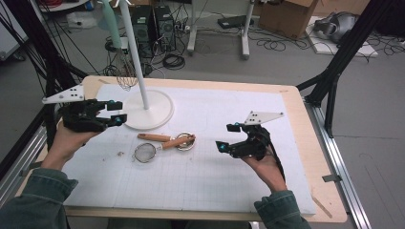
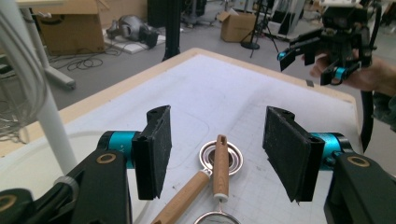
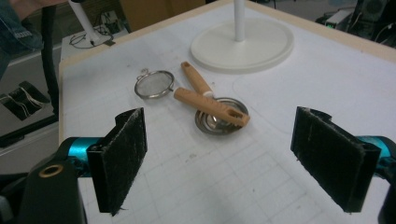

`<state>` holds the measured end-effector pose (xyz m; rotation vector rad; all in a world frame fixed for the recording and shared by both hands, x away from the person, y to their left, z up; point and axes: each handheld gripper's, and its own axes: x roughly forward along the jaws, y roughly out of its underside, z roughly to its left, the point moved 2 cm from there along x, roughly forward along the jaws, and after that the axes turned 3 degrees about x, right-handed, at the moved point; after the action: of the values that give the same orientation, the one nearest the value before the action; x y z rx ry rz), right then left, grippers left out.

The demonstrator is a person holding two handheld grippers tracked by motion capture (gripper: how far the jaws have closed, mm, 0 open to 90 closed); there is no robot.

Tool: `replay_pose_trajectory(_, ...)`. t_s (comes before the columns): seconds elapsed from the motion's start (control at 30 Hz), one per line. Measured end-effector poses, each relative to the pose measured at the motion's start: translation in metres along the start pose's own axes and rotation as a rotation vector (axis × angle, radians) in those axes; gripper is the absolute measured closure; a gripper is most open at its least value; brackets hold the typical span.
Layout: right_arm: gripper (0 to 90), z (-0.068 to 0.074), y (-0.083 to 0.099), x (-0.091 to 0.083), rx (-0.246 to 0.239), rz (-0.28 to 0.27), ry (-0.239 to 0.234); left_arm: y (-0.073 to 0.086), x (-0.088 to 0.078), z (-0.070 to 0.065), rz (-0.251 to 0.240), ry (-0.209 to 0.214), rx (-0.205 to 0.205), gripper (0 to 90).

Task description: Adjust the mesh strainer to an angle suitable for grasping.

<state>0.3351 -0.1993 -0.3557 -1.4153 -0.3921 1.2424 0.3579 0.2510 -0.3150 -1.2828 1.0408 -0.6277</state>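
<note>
Two wood-handled utensils lie crossed mid-table. A small mesh strainer (image 1: 144, 152) rests with its handle across a round metal cup (image 1: 187, 143), whose own handle (image 1: 154, 137) points left. My left gripper (image 1: 114, 111) is held above the table's left side near the white stand base, jaws open and empty. In the left gripper view the left gripper (image 2: 218, 135) frames the cup (image 2: 233, 161) and the strainer's handle (image 2: 220, 163) between its pads. My right gripper (image 1: 225, 136) hovers right of the utensils, open and empty. The right gripper view puts the strainer (image 3: 154, 84) and cup (image 3: 210, 123) ahead of the right gripper (image 3: 224, 154).
A white stand with a round base (image 1: 148, 110) rises at the back left of the table, with a wire whisk (image 1: 125, 74) hanging beside its pole. A white gridded mat (image 1: 215, 186) covers the wooden tabletop. Cables, boxes and computer towers sit on the floor beyond.
</note>
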Motion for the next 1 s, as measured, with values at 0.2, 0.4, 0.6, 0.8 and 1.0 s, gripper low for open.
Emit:
replay_pose_trajectory(0.2,17.3,-0.002,0.008,-0.010,0.003,-0.013,0.007,0.008,0.024,-0.006,0.045,0.020,0.034,42.5)
replay_pose_trajectory(0.4,17.3,-0.005,0.018,-0.022,0.013,-0.031,0.019,0.016,0.043,-0.009,0.080,0.039,0.043,43.7)
replay_pose_trajectory(0.6,17.3,-0.008,0.026,-0.033,0.026,-0.042,0.033,0.024,0.062,-0.009,0.124,0.062,0.028,44.5)
replay_pose_trajectory(0.8,17.3,-0.011,0.031,-0.041,0.036,-0.054,0.040,0.031,0.080,-0.011,0.171,0.084,0.039,47.1)
replay_pose_trajectory(1.0,17.3,-0.013,0.034,-0.043,0.035,-0.056,0.043,0.039,0.094,-0.011,0.222,0.094,0.039,48.2)
